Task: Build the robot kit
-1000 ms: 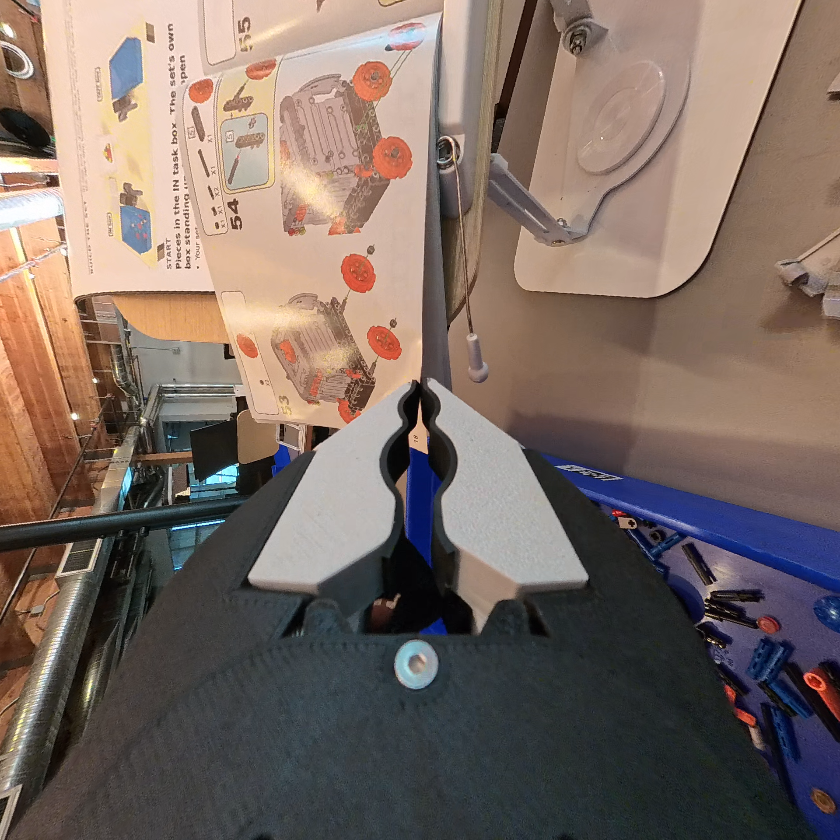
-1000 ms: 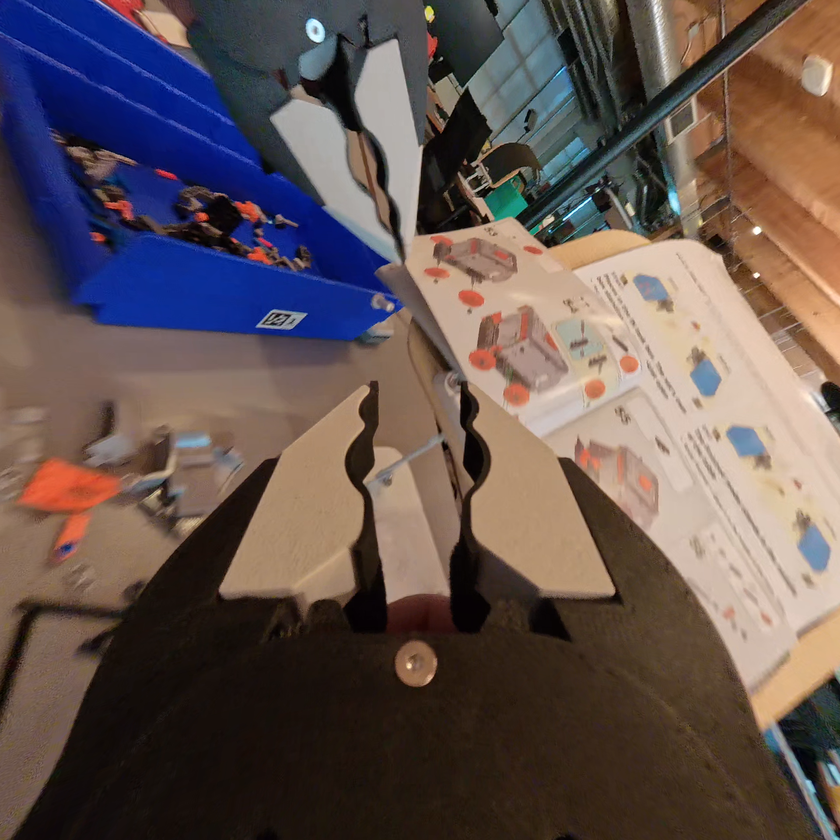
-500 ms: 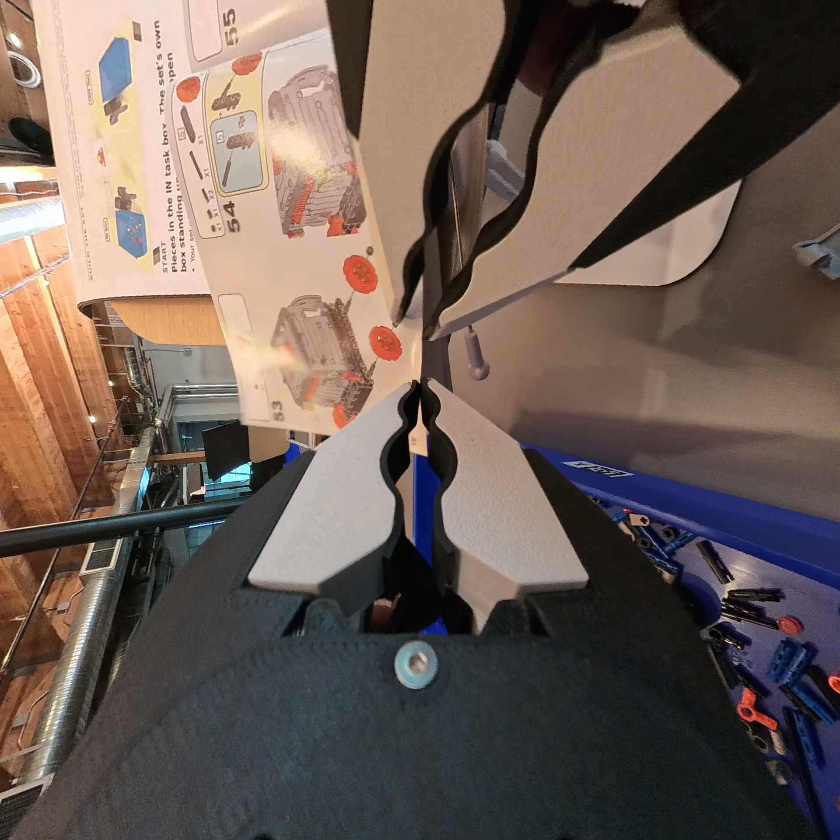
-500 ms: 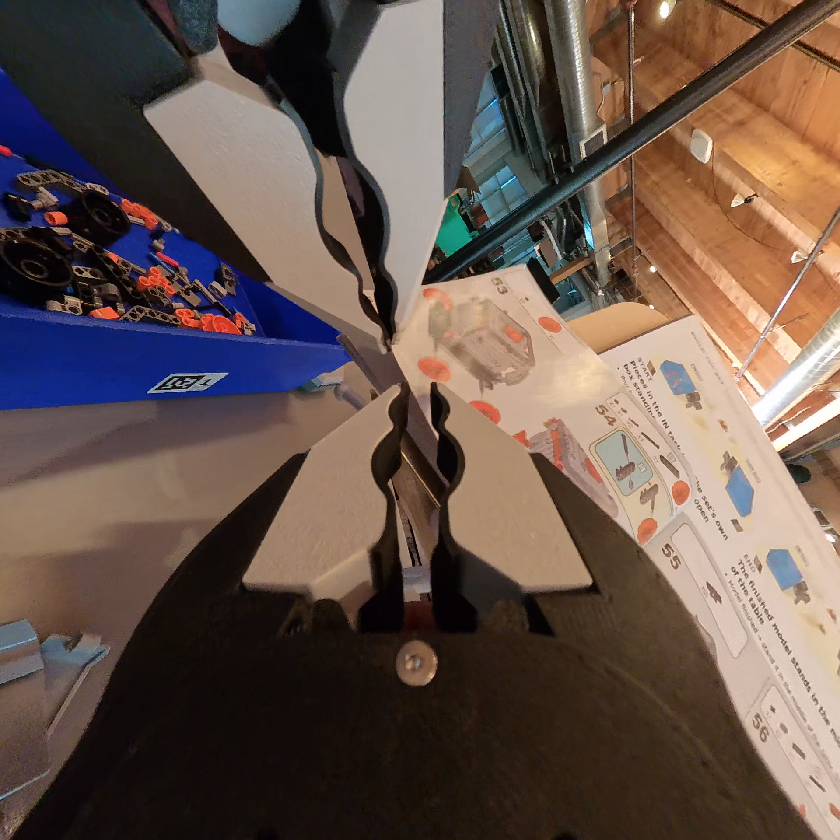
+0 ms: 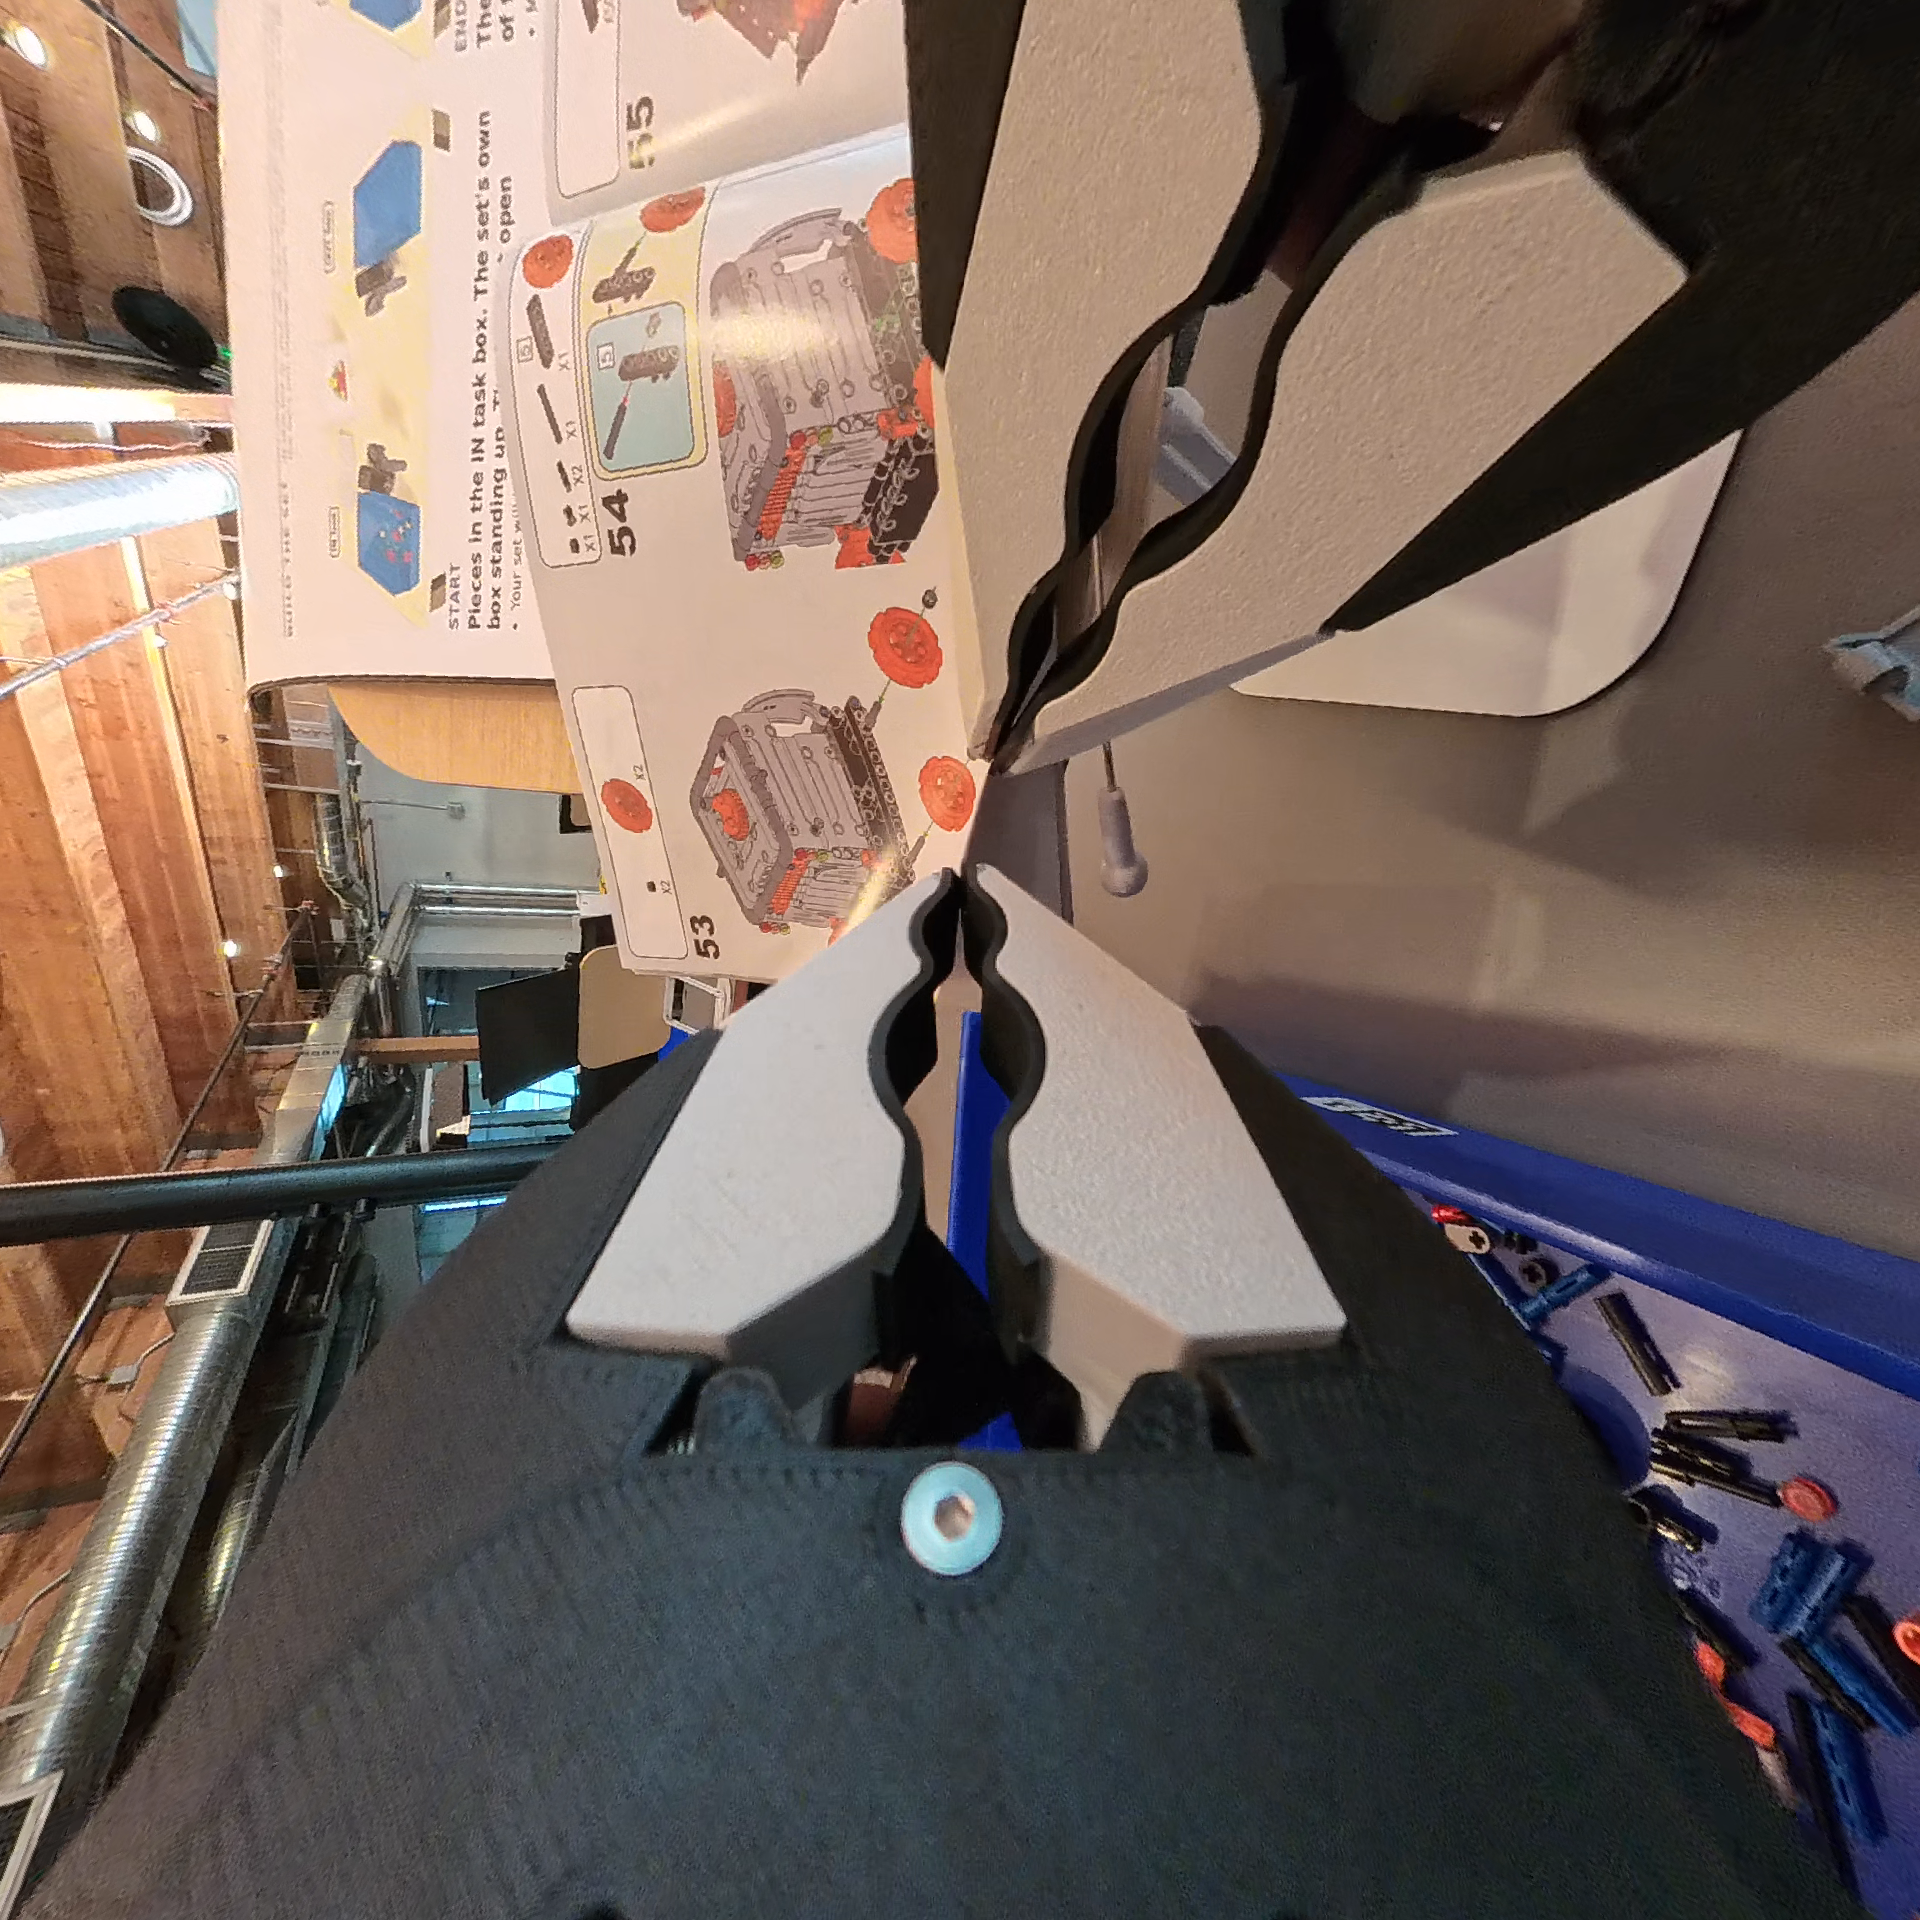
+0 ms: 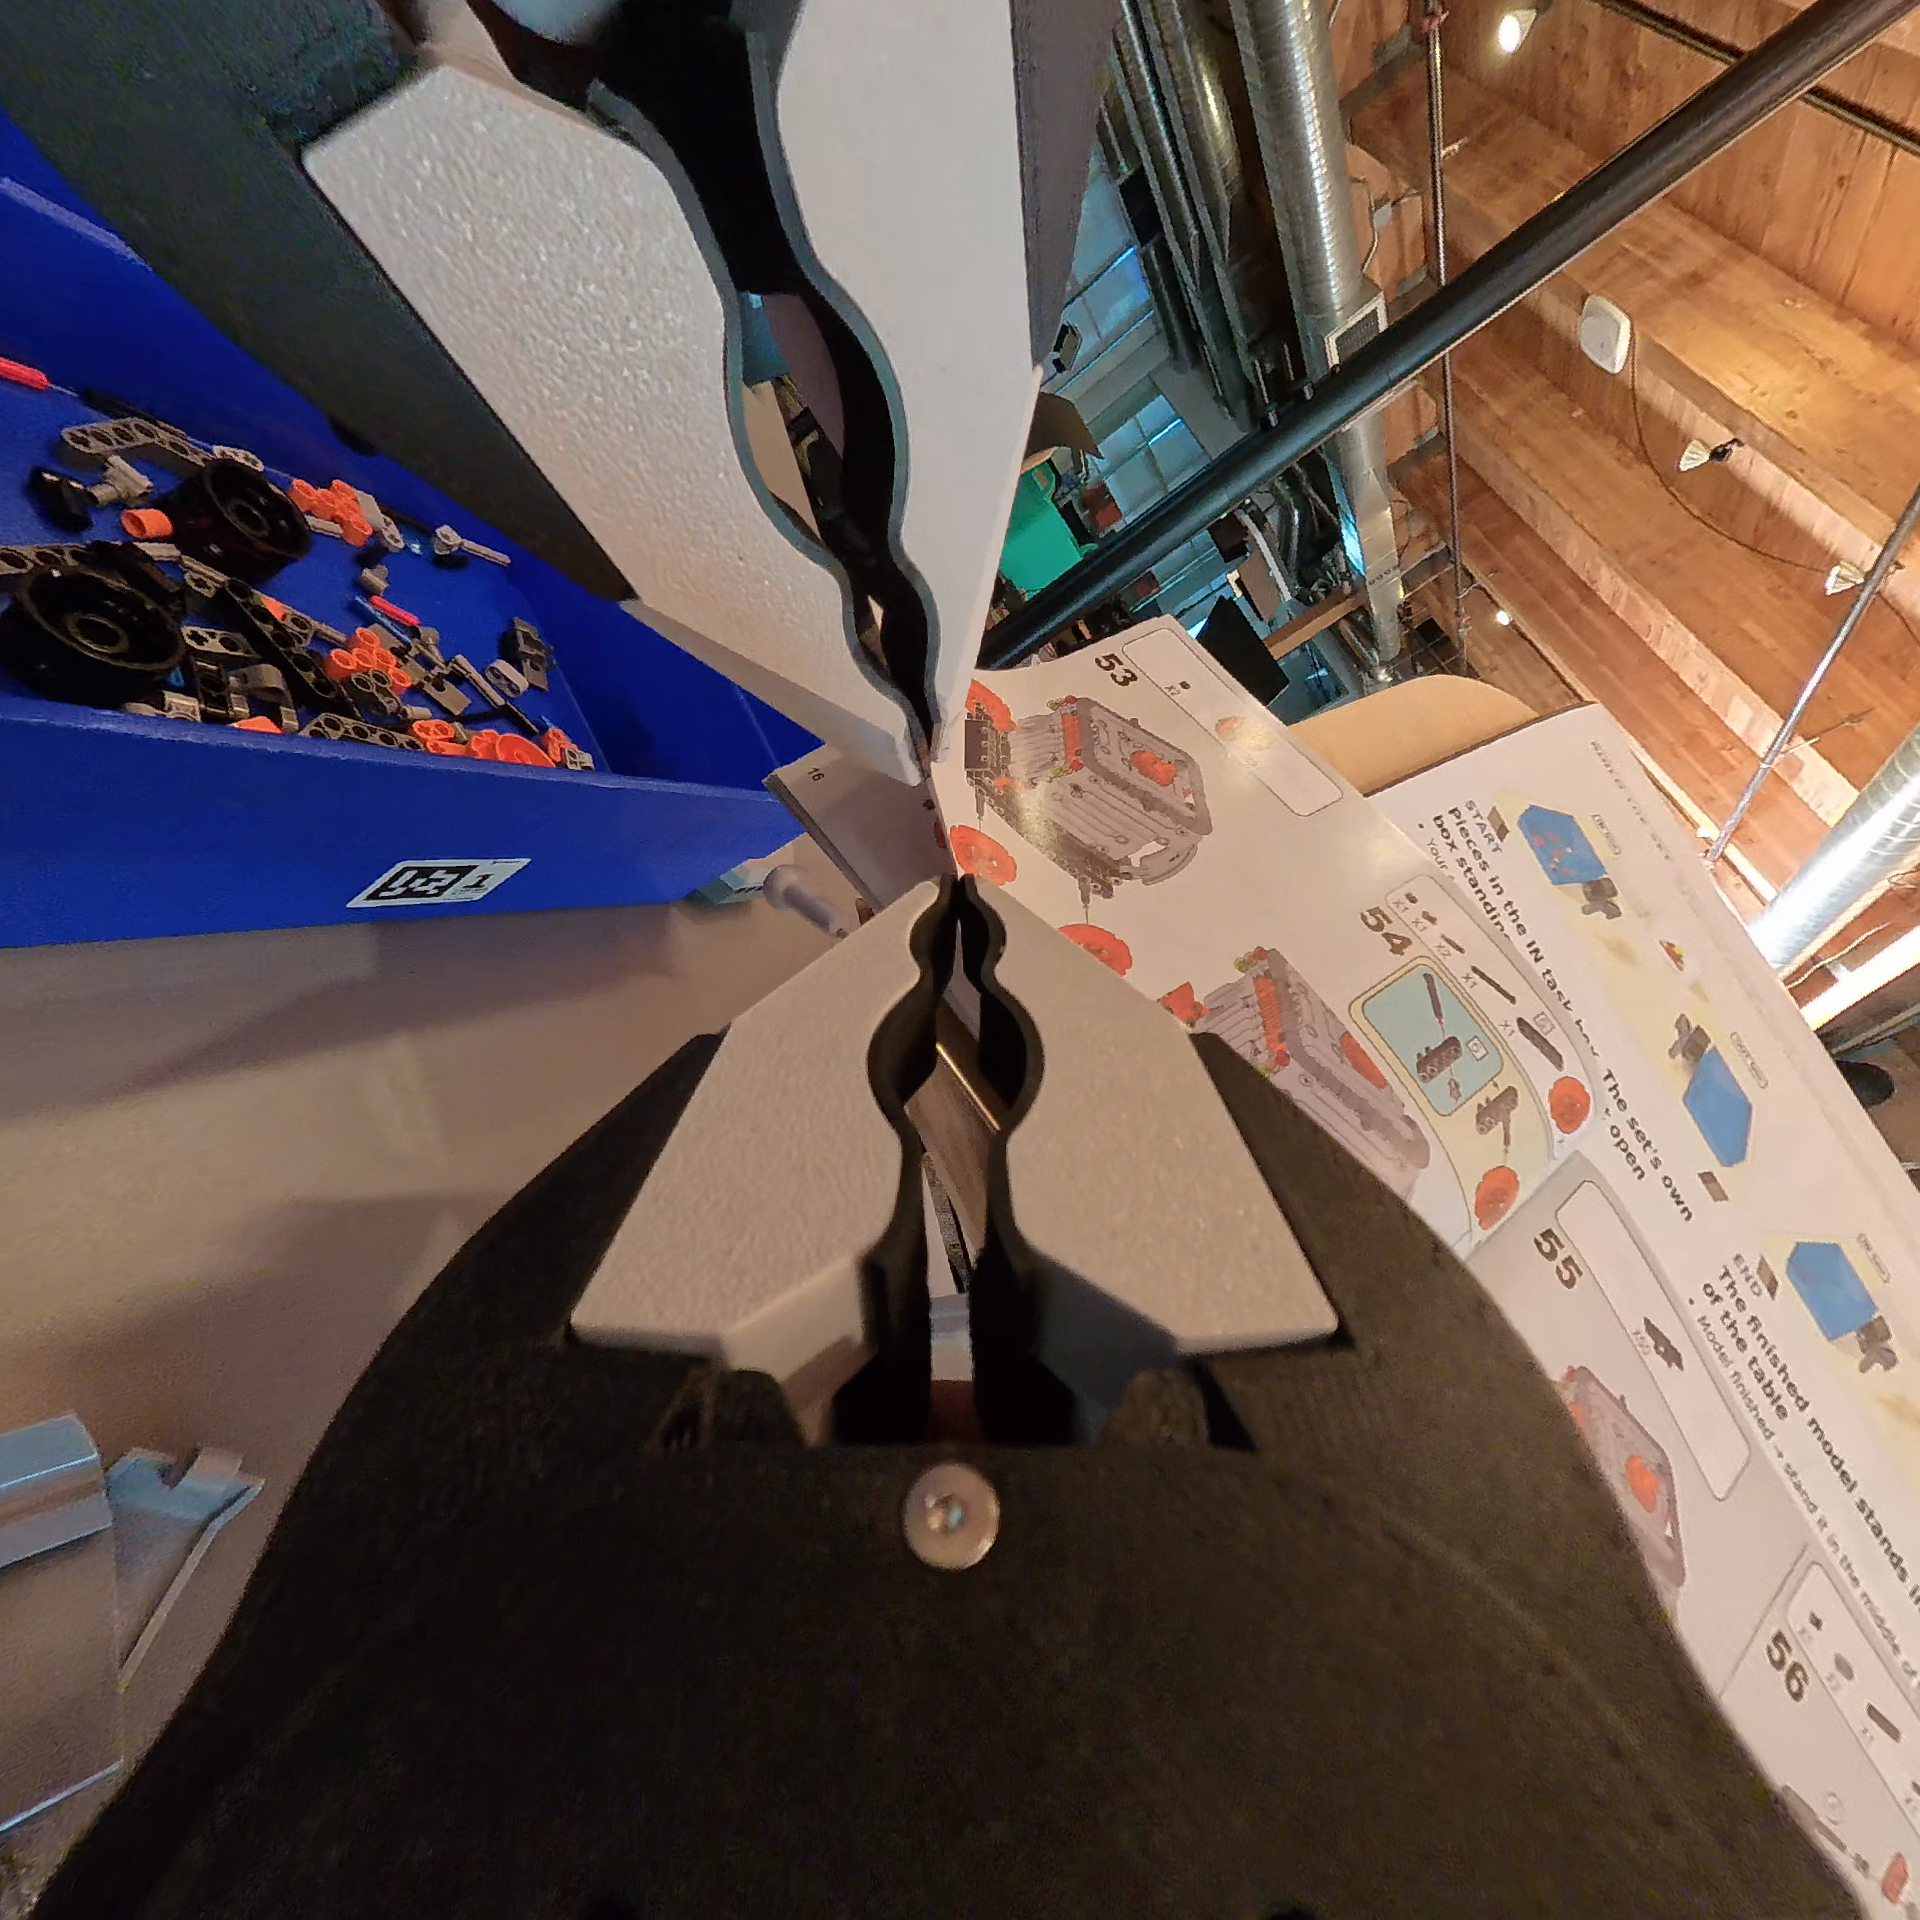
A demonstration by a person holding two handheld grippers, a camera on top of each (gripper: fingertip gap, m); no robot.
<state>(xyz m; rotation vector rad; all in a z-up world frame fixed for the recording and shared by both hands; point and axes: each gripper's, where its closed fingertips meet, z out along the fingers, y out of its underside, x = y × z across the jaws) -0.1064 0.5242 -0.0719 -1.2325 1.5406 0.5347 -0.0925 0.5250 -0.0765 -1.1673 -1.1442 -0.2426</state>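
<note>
moved: right gripper (image 6: 954, 894) has come in and pinched the booklet page (image 5: 769, 727) edge tip-to-tip with left gripper (image 5: 961, 888) | both closed on that page | beside: grey tabletop (image 5: 1455, 883) | beyond: blue parts bin (image 6: 312, 810), instruction sheet (image 6: 1662, 935) on its stand

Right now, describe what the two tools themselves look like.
Both match: the left tool and right tool each have a black, ribbed printed body, two pale grey wedge fingers with wavy black-lined inner edges, and one silver screw centred below. No cables or sleeves show.
</note>
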